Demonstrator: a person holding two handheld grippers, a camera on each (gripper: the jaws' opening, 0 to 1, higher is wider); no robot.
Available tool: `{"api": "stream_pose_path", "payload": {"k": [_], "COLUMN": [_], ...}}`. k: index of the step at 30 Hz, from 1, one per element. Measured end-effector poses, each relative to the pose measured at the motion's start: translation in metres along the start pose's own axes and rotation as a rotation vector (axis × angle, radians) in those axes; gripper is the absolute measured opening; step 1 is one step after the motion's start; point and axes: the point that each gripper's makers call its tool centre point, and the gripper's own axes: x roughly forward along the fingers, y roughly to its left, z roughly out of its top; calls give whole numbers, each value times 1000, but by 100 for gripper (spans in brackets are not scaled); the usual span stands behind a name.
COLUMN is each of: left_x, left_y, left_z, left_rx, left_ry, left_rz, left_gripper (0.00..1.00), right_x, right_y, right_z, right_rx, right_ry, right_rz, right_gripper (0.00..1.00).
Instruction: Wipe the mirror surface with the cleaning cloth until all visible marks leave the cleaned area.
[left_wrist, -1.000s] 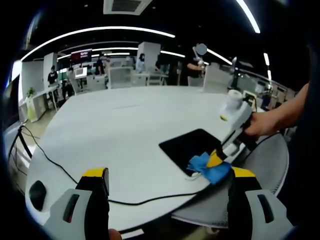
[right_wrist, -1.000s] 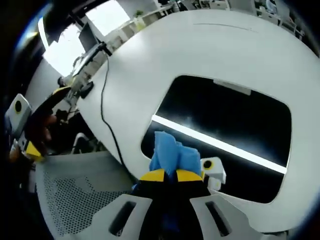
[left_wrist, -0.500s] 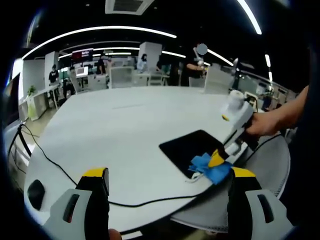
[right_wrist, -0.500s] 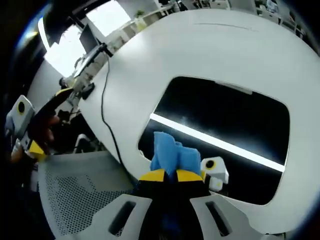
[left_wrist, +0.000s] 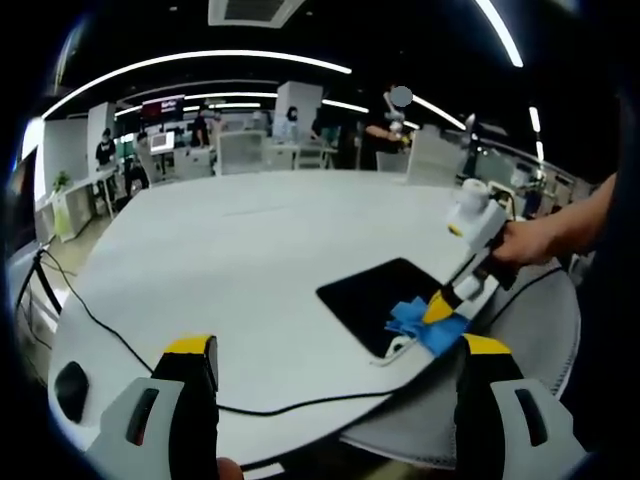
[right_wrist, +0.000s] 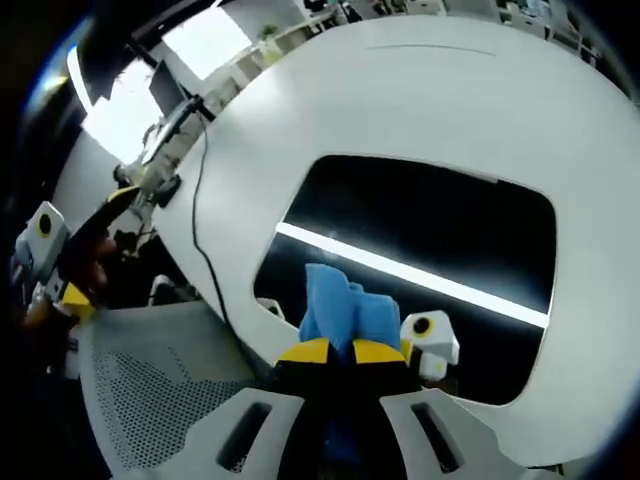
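Note:
A dark rectangular mirror (right_wrist: 420, 240) lies flat on the white table (right_wrist: 430, 100) and reflects a bright ceiling light strip. My right gripper (right_wrist: 340, 352) is shut on a blue cleaning cloth (right_wrist: 340, 308), whose bunched end rests on the mirror's near edge. In the left gripper view the mirror (left_wrist: 375, 300) sits at the table's right front, with the blue cloth (left_wrist: 425, 322) and the right gripper (left_wrist: 437, 310) at its near corner, held by a hand. My left gripper (left_wrist: 330, 375) hangs open over the table's front edge, well apart from the mirror.
A black cable (left_wrist: 110, 335) runs across the table's front to a dark mouse-like object (left_wrist: 72, 388). A grey mesh chair (right_wrist: 150, 400) stands below the table edge. Desks, chairs and people fill the far background (left_wrist: 280, 135).
The right gripper with the cloth has shifted slightly along the mirror's near edge, toward the right in the left gripper view. The left gripper has stayed put.

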Motion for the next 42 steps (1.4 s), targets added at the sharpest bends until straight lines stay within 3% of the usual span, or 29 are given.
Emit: {"api": "stream_pose_path", "payload": {"k": [7, 10, 16, 42], "left_x": [0, 0, -1, -4], "left_y": [1, 2, 2, 2], "left_z": [1, 1, 1, -1], "left_rx": [5, 7, 7, -9], "left_ry": [3, 8, 8, 8], "left_rz": [-1, 0, 1, 18], "left_gripper": [100, 100, 100, 100], "right_x": [0, 0, 1, 15], "right_y": [-2, -1, -5, -32], "right_z": [0, 0, 4, 61], "right_rx": [-3, -47, -24, -74], "right_ry": [11, 22, 26, 16], "right_rz": [1, -11, -13, -82], "right_gripper": [1, 1, 1, 1]}}
